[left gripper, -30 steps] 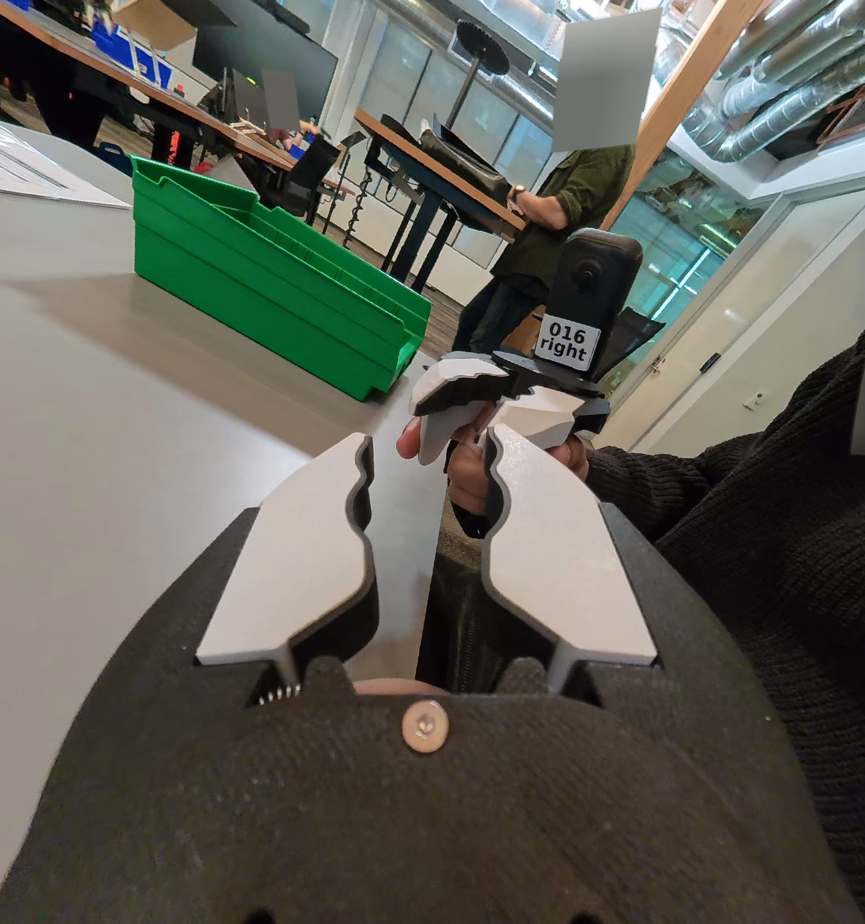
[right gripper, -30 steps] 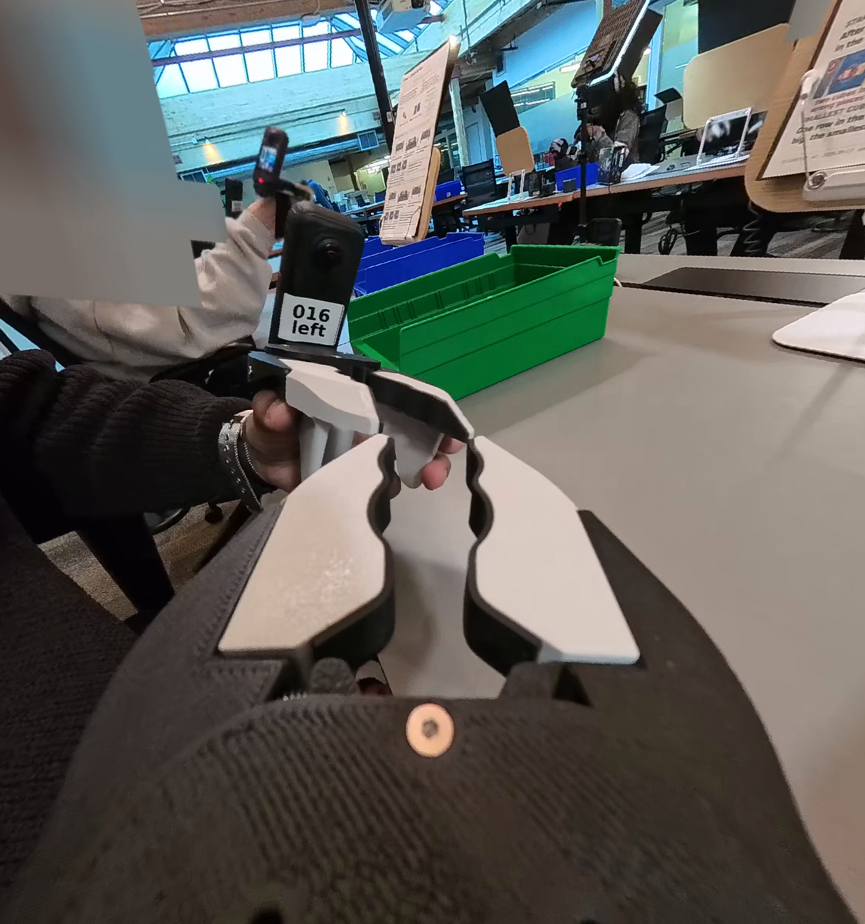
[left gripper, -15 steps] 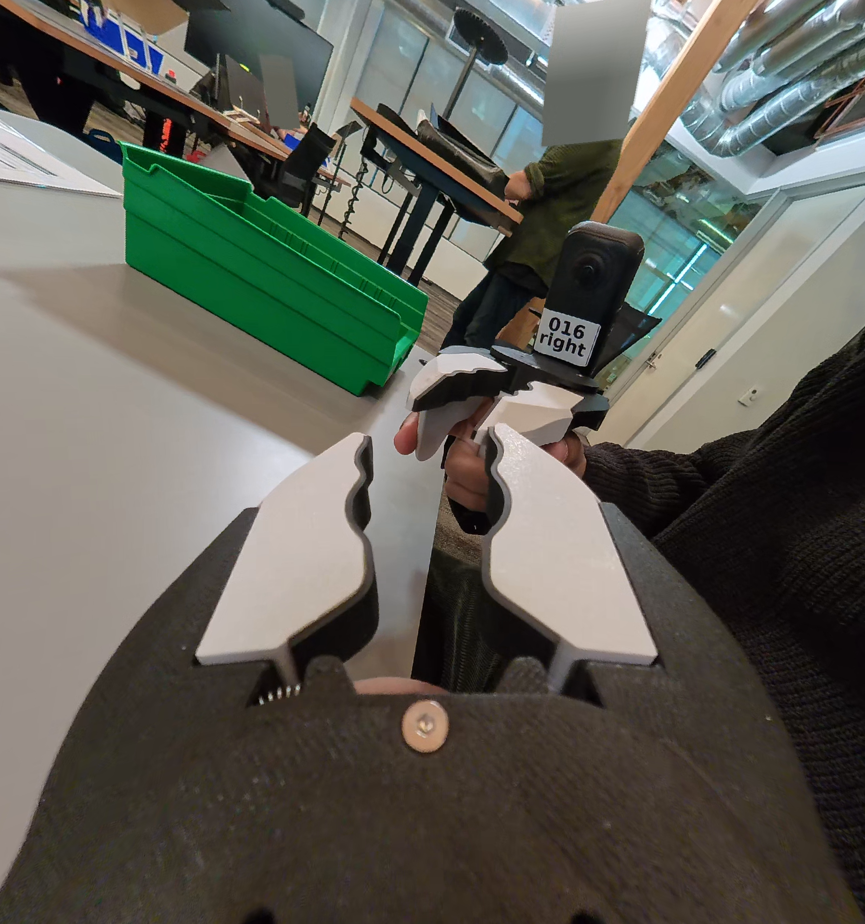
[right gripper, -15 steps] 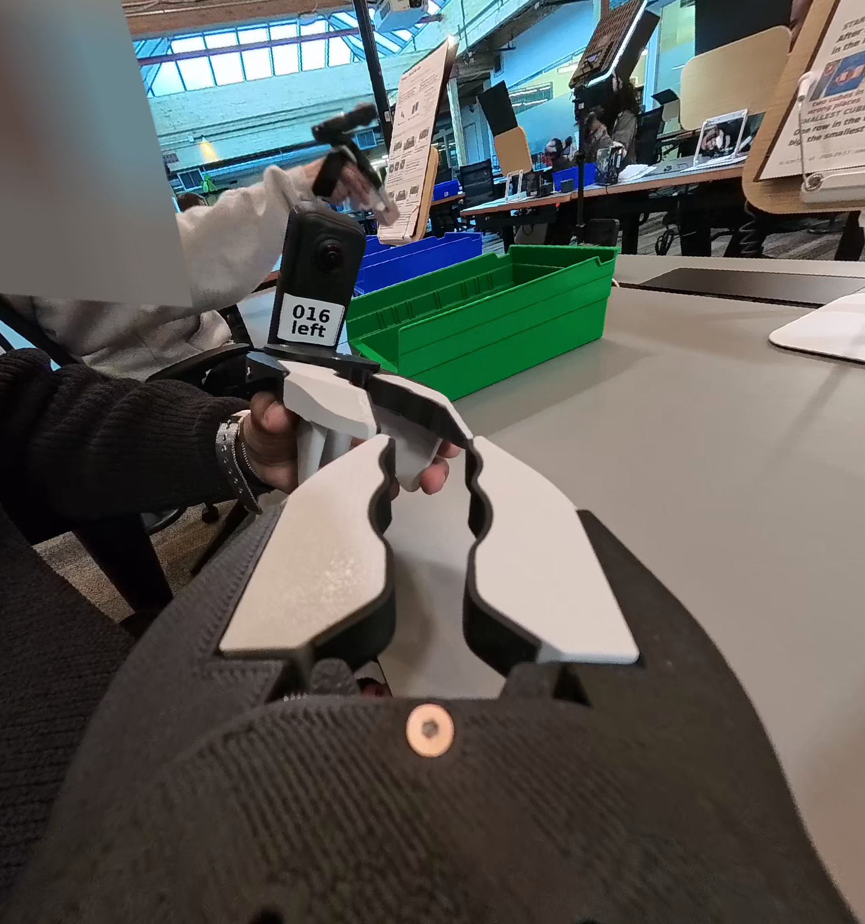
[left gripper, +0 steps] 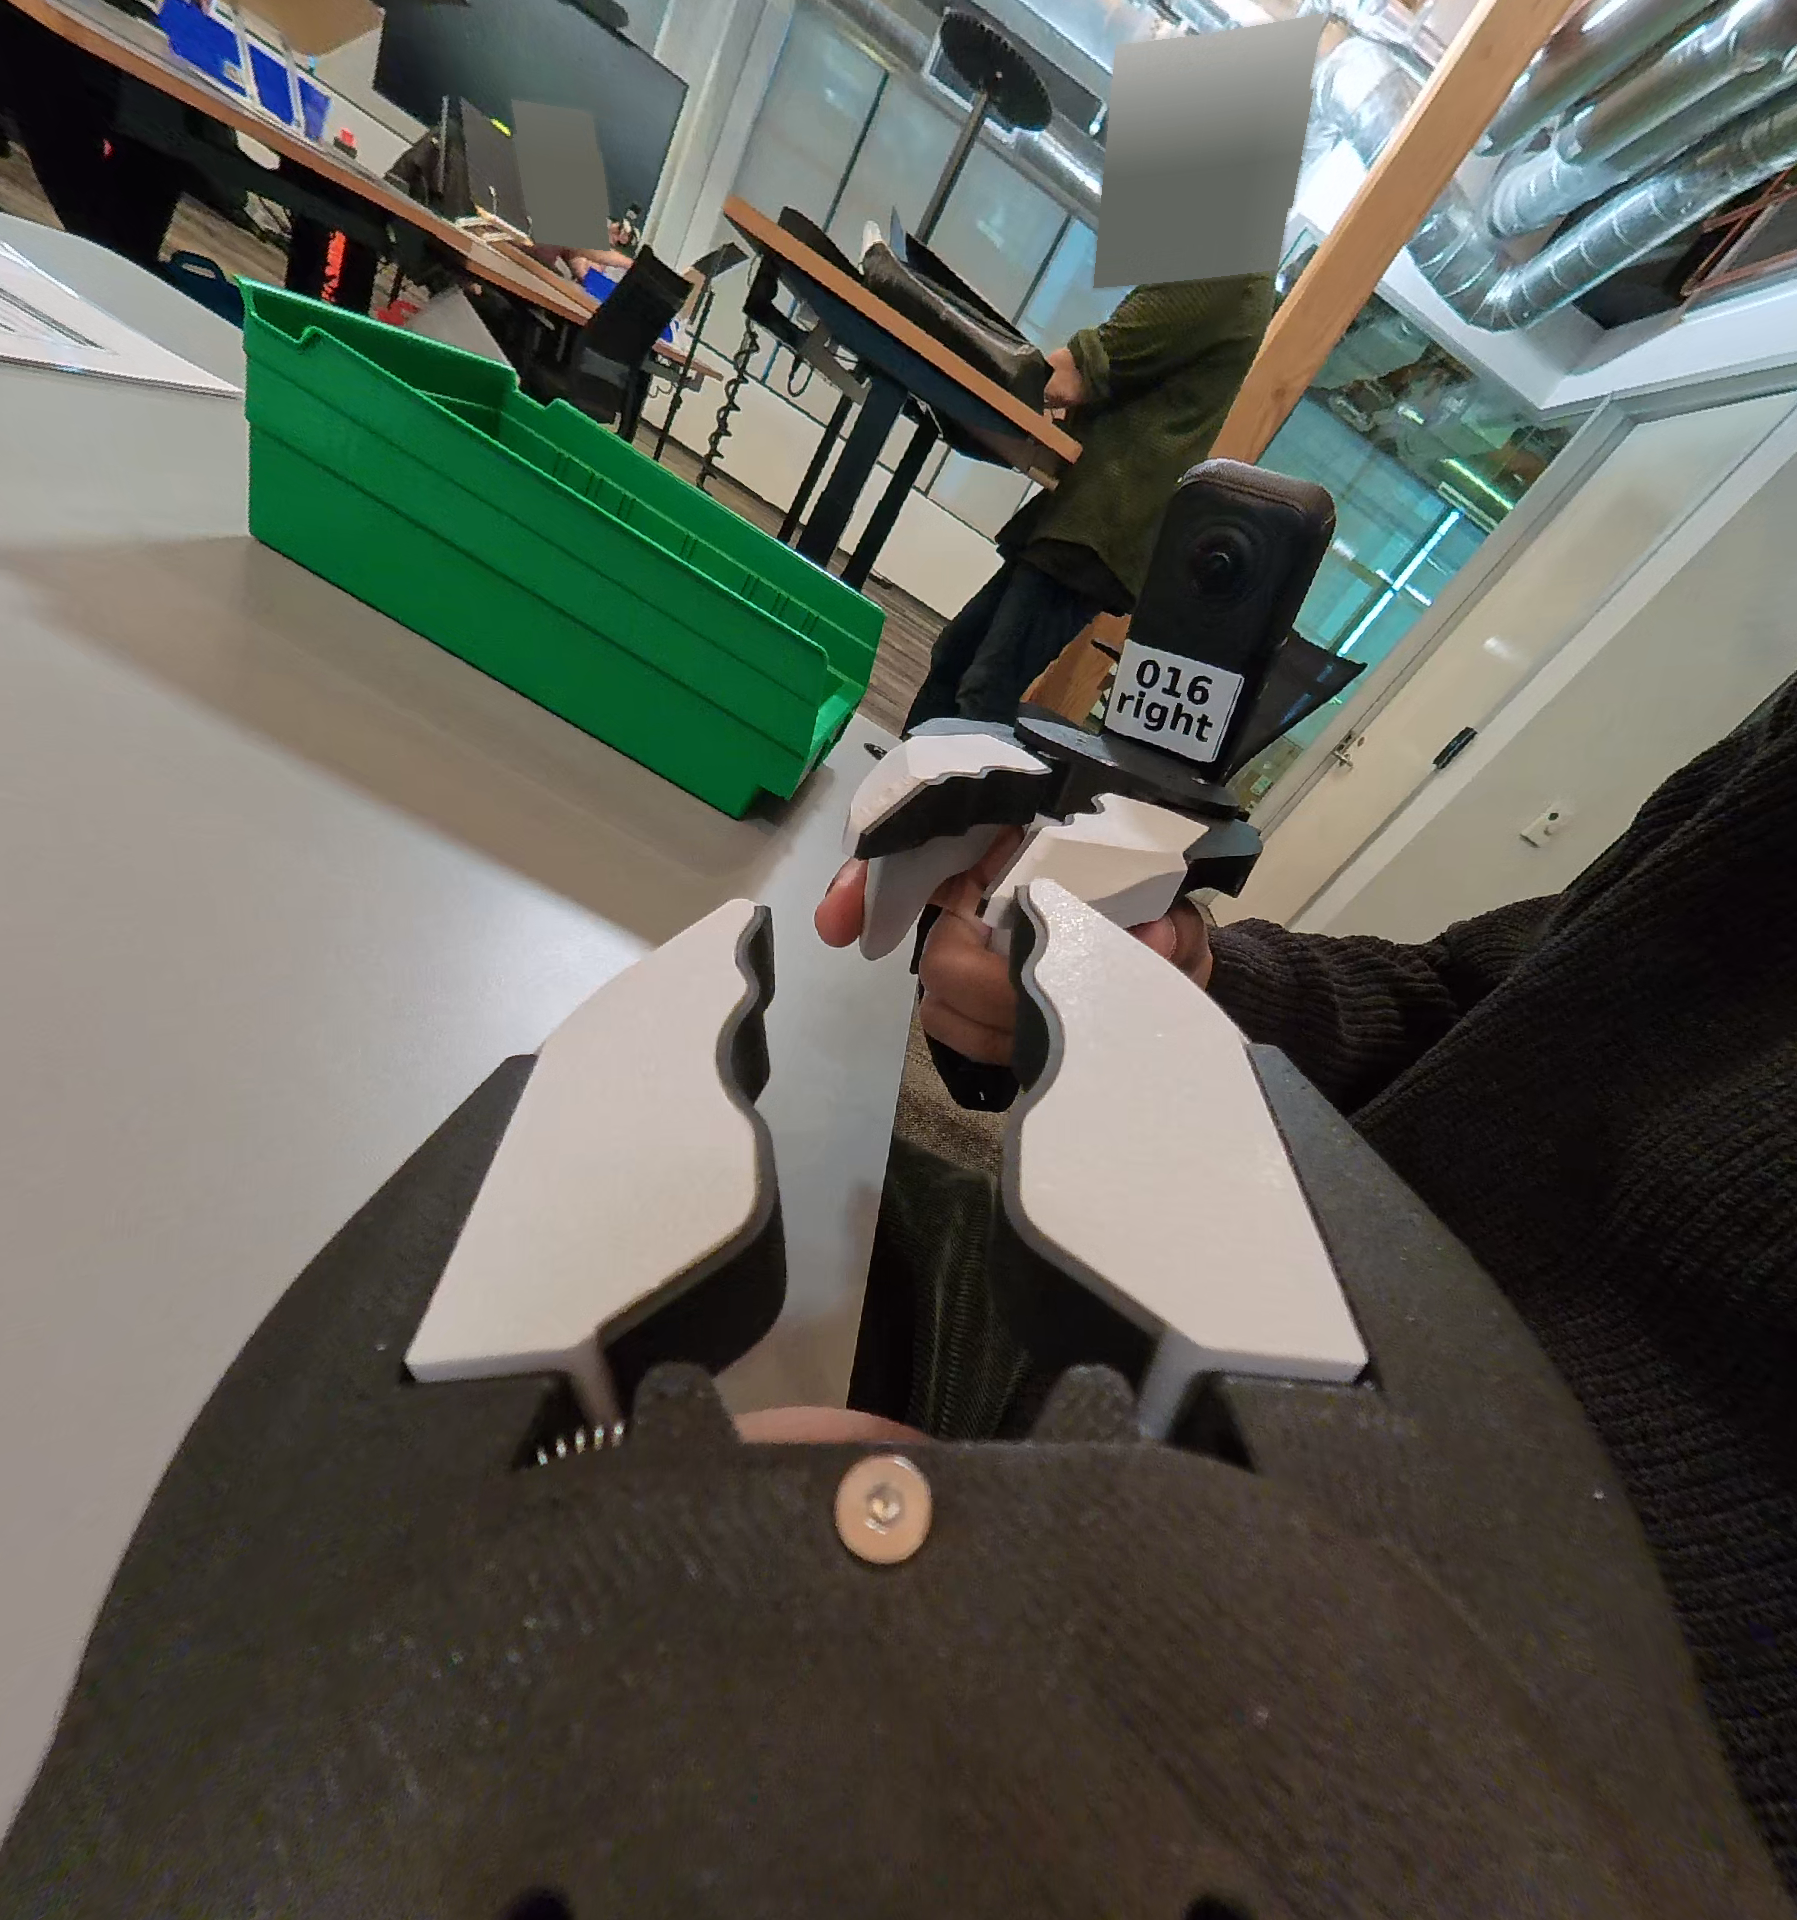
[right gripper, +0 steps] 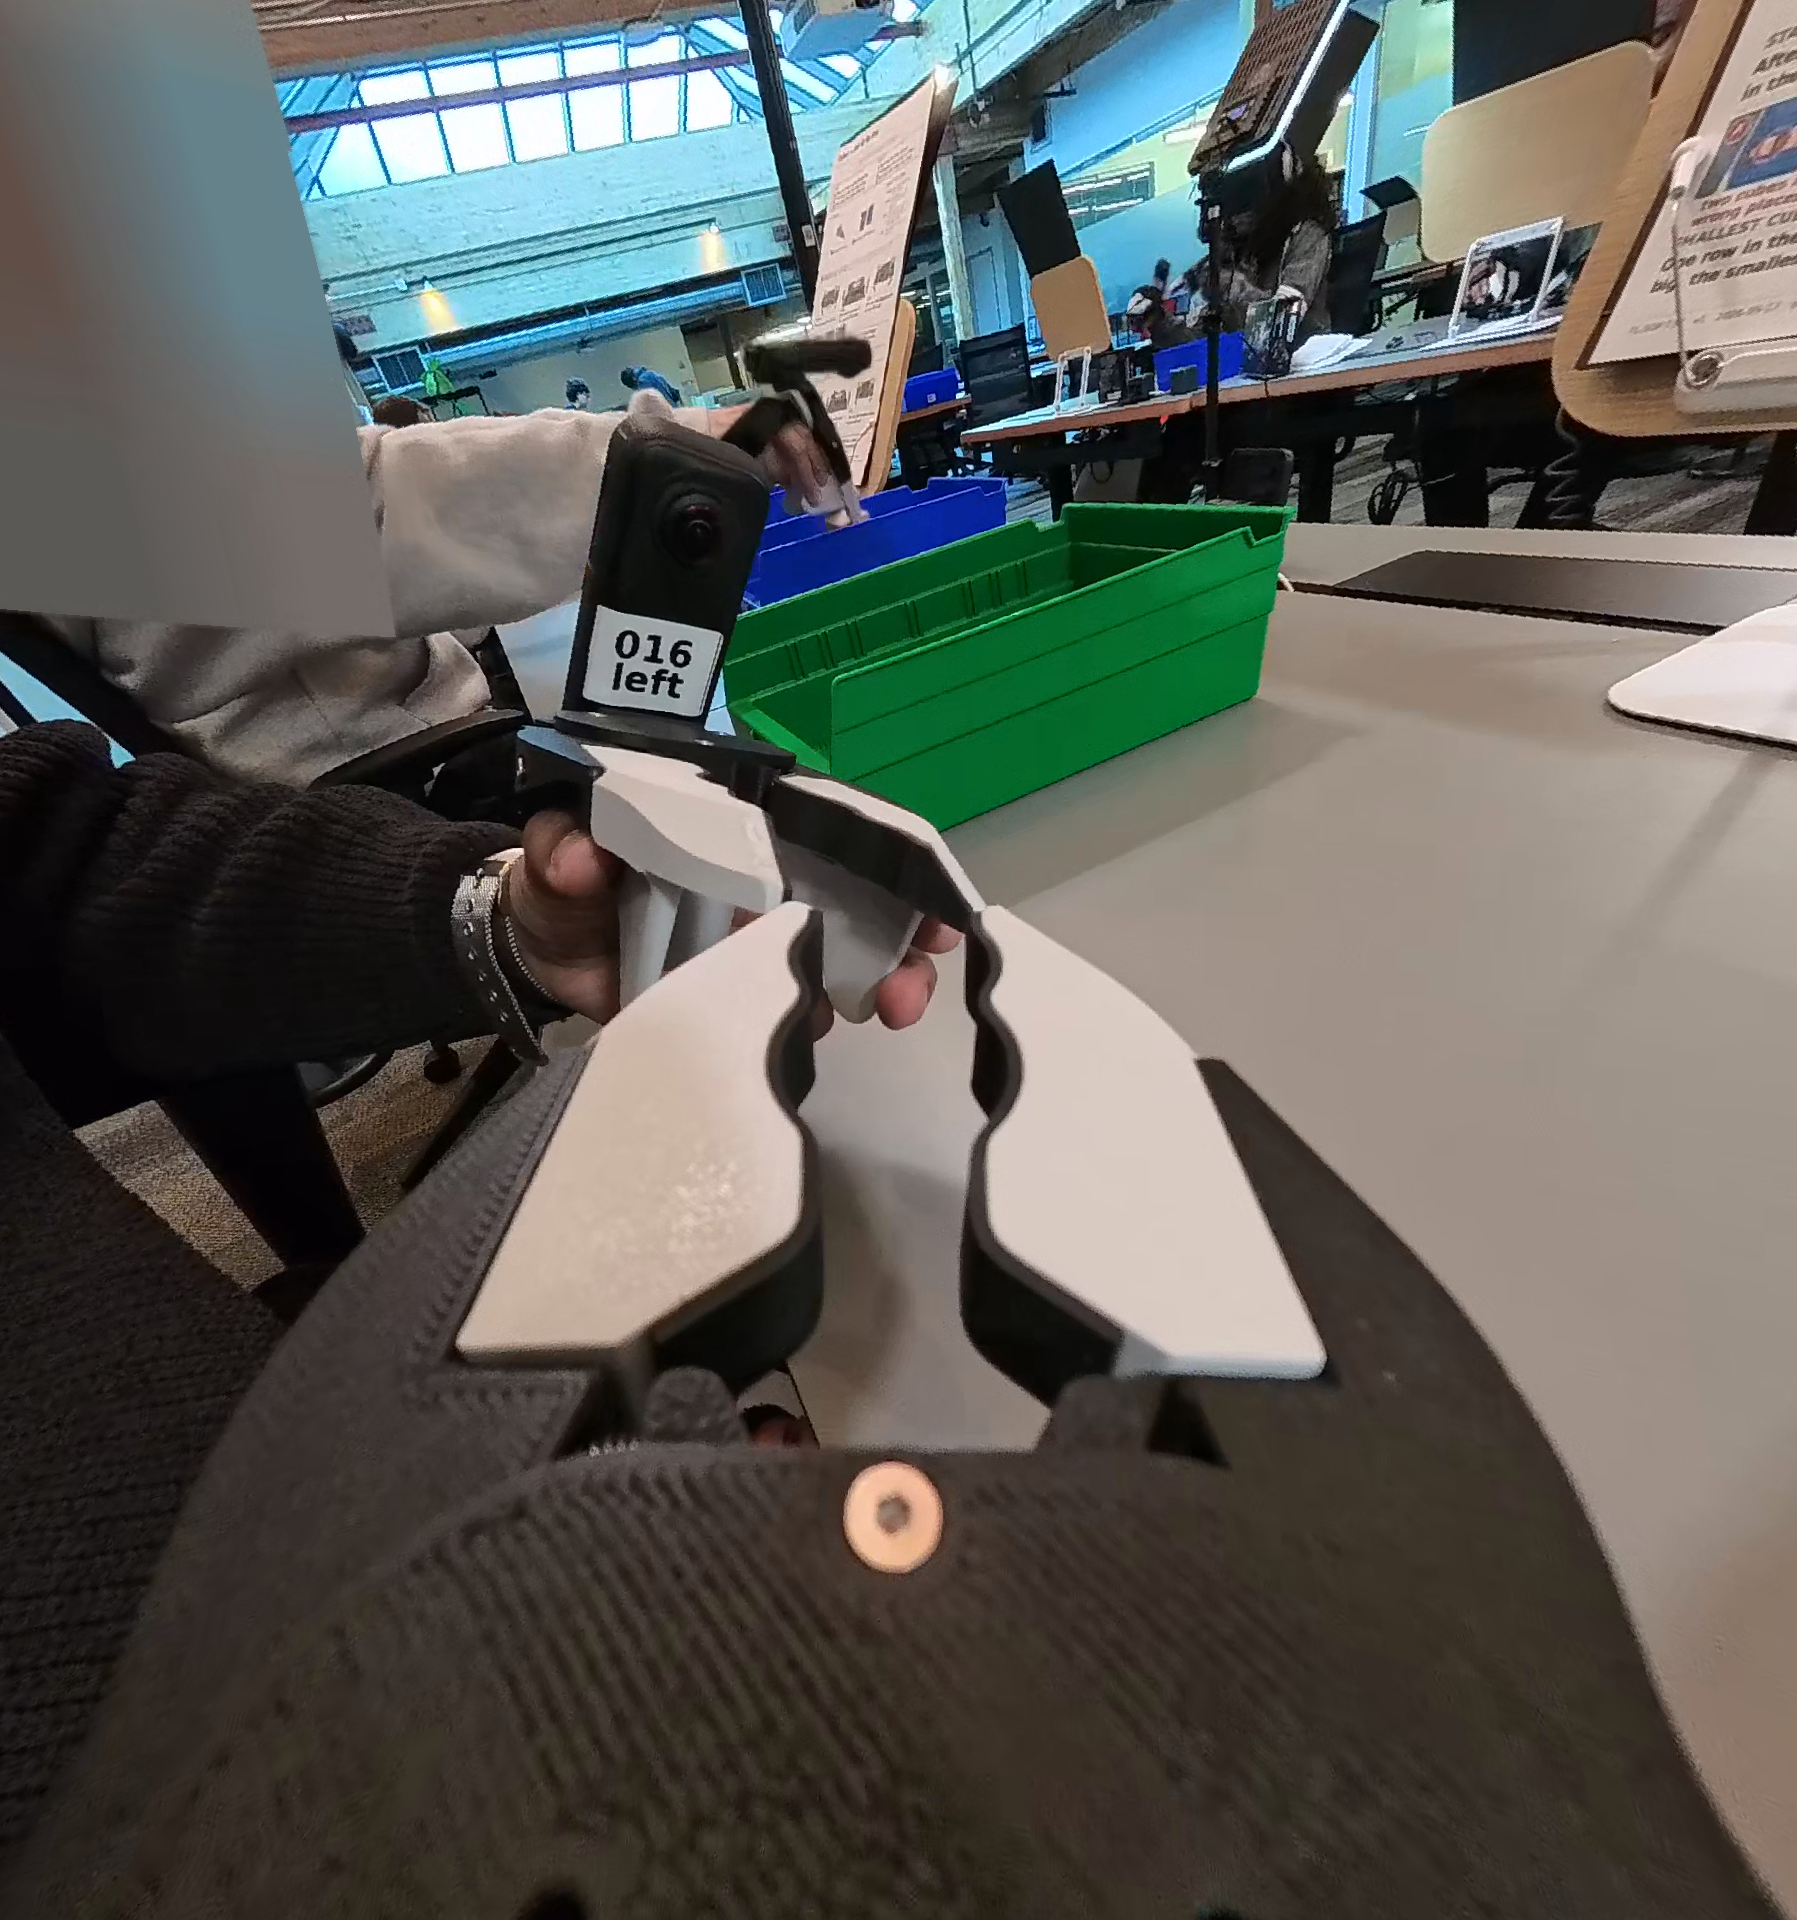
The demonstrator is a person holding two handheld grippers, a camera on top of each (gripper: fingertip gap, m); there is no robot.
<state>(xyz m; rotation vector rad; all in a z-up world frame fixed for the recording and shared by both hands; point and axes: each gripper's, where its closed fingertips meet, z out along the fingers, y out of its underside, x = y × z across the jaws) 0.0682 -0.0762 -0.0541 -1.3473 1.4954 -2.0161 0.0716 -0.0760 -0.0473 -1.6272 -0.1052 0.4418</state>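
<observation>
My left gripper [left gripper: 889, 930] is open and empty, held over the near edge of the grey table [left gripper: 250, 935]. My right gripper [right gripper: 889, 935] is also open and empty, over the same edge. The two face each other at close range. The right gripper [left gripper: 873, 831] shows in the left wrist view with a black camera on top, held by a hand in a dark knitted sleeve. The left gripper [right gripper: 935, 873] shows likewise in the right wrist view. A green plastic bin [left gripper: 561, 582] stands on the table beyond them, also in the right wrist view [right gripper: 1029, 665]. Its inside is hidden.
A white stand base [right gripper: 1756, 686] and a dark flat mat [right gripper: 1548, 592] lie at the far right of the table. A blue bin [right gripper: 873, 530] sits behind the green one. A person in a light sleeve [right gripper: 478, 499] reaches over it. Desks and another person [left gripper: 1133, 447] stand beyond.
Both grippers stay open and nearly still. The left view has drifted slightly right. The person in the light sleeve has lowered a hand-held tool towards the blue bin.
</observation>
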